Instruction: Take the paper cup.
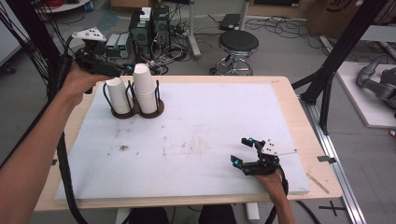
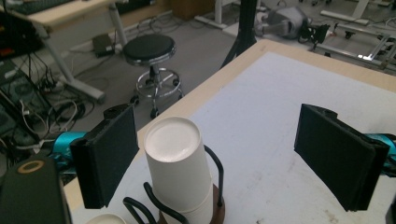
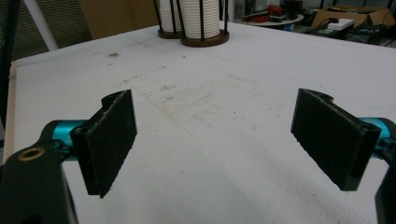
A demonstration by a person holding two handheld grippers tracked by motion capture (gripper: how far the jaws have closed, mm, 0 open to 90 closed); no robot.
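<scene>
High view: plain unmarked white cups point(image 1: 140, 88).

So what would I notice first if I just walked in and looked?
Probably the two stacks of white paper cups, upside down in a black wire holder at the far left of the white table top. The left gripper hovers open just above them, while the right gripper rests open near the front right.

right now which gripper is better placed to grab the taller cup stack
Left. The left gripper hovers open right beside the taller cup stack in the wire holder. The right gripper rests open at the table's near right, far from the cups.
</scene>
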